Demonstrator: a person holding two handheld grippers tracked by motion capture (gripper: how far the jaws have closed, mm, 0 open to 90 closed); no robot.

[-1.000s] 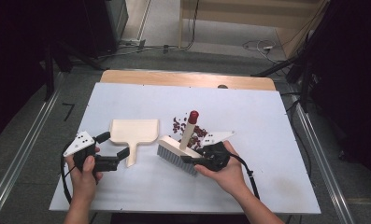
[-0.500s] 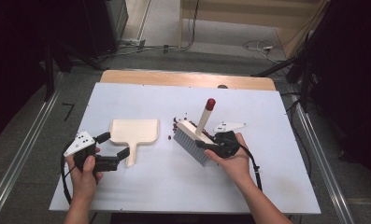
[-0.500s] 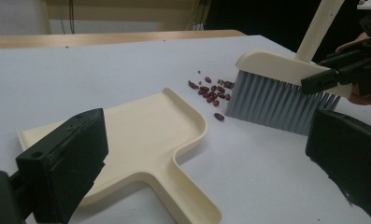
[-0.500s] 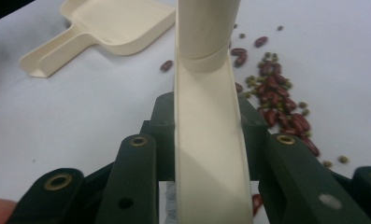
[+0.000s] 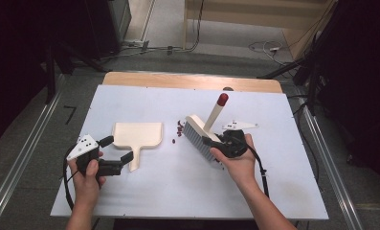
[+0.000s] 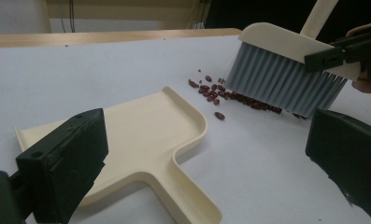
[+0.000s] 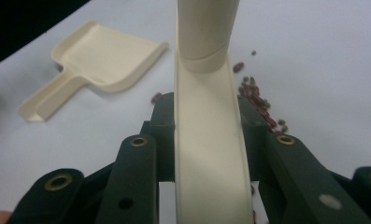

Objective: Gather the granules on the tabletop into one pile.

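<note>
**White bench, beans beside the dustpan**

White bench (image 5: 178,191) is carrying the dustpan (image 5: 136,134). Right of it, your right claw (image 5: 210,145) is gripping the brush (image 5: 203,135) behind the red beans (image 5: 179,129). Your left claw (image 5: 117,149) is gaping open around the dustpan's handle.

One dustpan (image 5: 136,134), one brush (image 5: 203,134), two tongs, and many red beans (image 6: 220,96), too small to count.

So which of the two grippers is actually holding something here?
The right gripper: its jaws are clamped on the cream back of the brush, bristles beside the red beans. The left gripper is open, its jaws astride the dustpan handle without gripping.
</note>
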